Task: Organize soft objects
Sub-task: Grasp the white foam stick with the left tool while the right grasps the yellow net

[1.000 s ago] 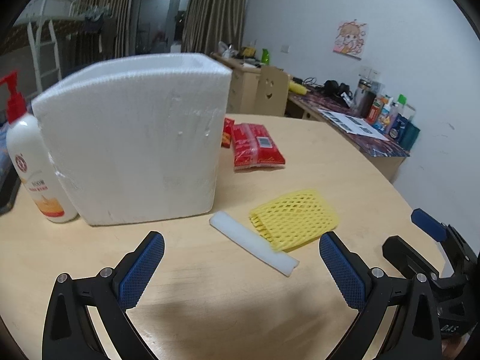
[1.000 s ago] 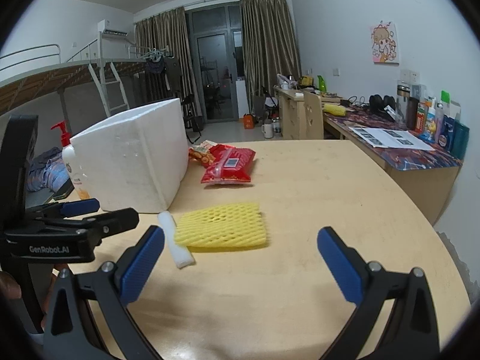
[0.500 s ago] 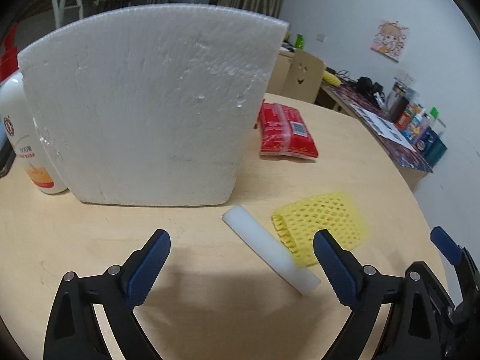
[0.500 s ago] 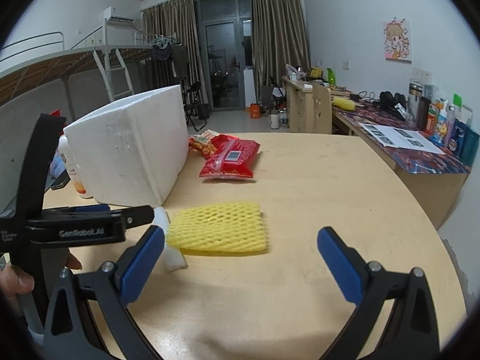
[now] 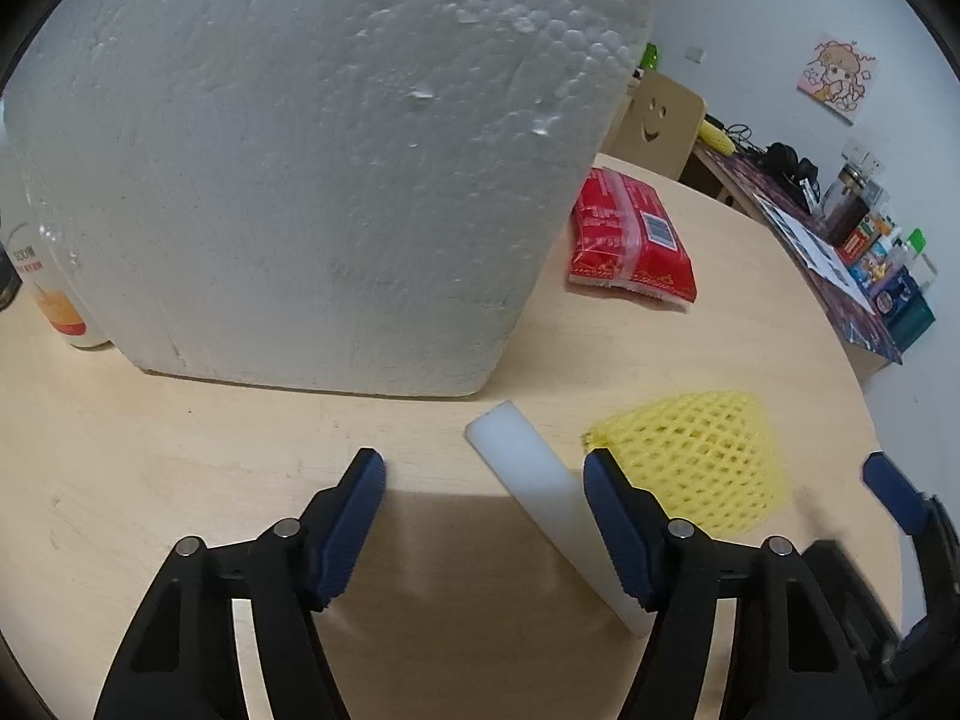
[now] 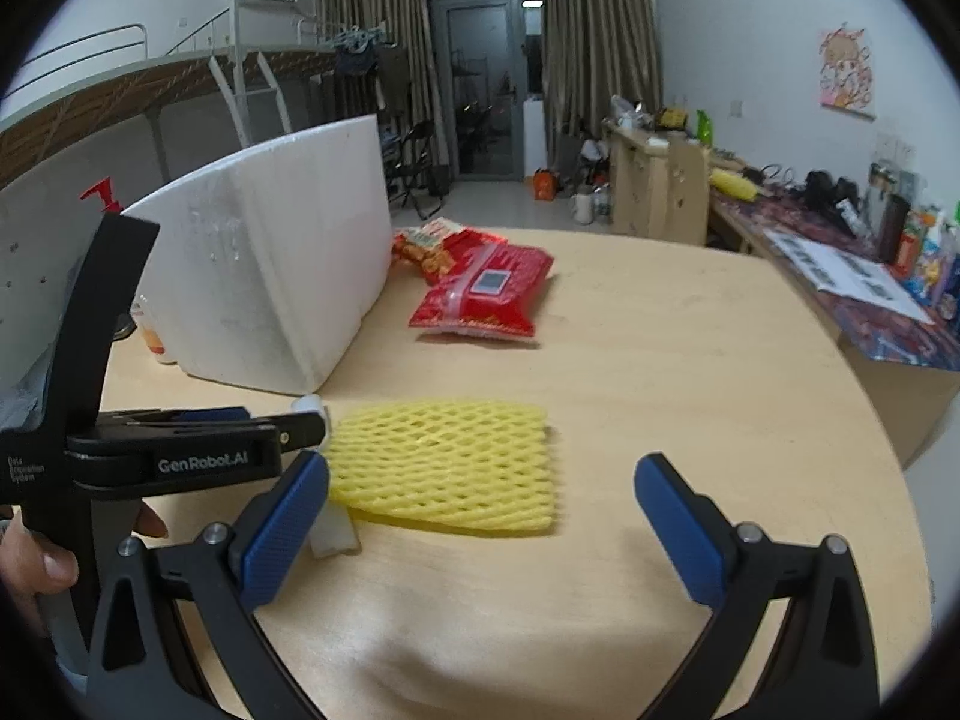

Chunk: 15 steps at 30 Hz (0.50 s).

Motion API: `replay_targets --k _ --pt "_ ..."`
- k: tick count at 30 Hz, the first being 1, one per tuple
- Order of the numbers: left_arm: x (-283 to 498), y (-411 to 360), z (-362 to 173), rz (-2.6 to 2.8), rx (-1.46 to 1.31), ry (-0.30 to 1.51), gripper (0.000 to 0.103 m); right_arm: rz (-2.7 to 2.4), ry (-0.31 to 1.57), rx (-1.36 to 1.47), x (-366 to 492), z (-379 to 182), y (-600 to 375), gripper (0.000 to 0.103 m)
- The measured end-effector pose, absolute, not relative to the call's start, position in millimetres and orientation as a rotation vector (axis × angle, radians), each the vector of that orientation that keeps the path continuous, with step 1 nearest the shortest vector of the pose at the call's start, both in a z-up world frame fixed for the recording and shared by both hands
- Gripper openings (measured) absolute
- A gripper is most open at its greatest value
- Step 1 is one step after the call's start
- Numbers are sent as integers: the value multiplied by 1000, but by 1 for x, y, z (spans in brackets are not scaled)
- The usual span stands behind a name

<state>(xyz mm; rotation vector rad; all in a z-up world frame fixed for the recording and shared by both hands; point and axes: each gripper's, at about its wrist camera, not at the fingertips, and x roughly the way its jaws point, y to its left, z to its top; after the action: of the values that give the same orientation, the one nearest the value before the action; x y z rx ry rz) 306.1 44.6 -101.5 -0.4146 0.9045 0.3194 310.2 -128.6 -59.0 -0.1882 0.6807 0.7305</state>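
Left claw [image 5: 483,474] tilted down, jaws just narrowing astride white foam strip [image 5: 543,492], right claw [image 6: 480,480] wide

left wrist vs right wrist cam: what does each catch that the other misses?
Left wrist only: the white foam strip nearly full length, running under the left gripper's right finger.
Right wrist only: a second snack bag behind the red pack, and a hand on the left gripper.
Both: foam box, yellow foam net, wooden table.
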Motion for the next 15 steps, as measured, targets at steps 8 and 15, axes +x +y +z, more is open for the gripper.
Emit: replay_targets --k 8,15 --pt "312 30 -102 329 -378 917 58 760 752 -203 318 -68 -122 103" --pt "312 25 -103 317 -379 921 33 765 787 -207 322 -72 -121 103"
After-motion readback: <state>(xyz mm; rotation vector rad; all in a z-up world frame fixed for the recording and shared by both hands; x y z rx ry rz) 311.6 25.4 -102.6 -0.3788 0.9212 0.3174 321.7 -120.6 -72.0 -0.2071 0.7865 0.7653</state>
